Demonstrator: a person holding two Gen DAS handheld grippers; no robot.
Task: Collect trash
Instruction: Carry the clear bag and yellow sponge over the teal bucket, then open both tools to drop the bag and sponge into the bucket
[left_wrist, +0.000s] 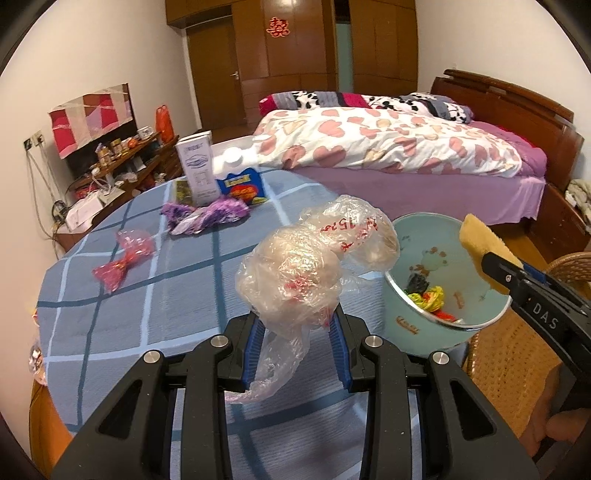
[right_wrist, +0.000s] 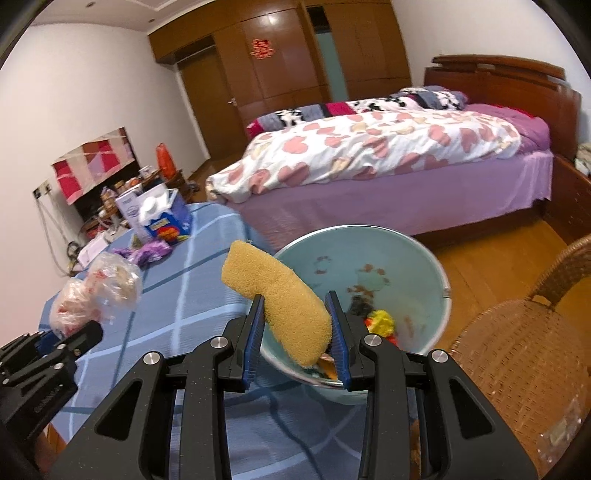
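The pale blue bin (left_wrist: 448, 258) serves as the landmark here: its lower wall is cut off behind the edge of the blue checked surface (left_wrist: 147, 280), so what it stands on cannot be told, and the scraps at its bottom, something black, yellow and red, are too small to name. In the right wrist view the near rim of the bin (right_wrist: 432, 266) is hidden behind the yellow sponge (right_wrist: 280, 306), which the right gripper (right_wrist: 297, 332) holds between its blue-padded jaws, closed on the sponge's lower half, over the bin's near side. The left gripper (left_wrist: 297, 345) hangs to the left of the bin, above the surface, its jaws pinching the loose tail of a crumpled clear plastic bag (left_wrist: 295, 280) with red print; the bag's bulk rises in front of the jaws and covers part of the bin's left rim. What is inside the bag is hard to make out. Farther left of the bin, a red wrapper (left_wrist: 123, 260) and a purple wrapper (left_wrist: 207, 216) lie on the surface, with a white box (left_wrist: 197, 168) and a blue packet (left_wrist: 242, 186) beyond them. A wicker chair (right_wrist: 517, 350) stands right of the bin, cut off by the frame edge.
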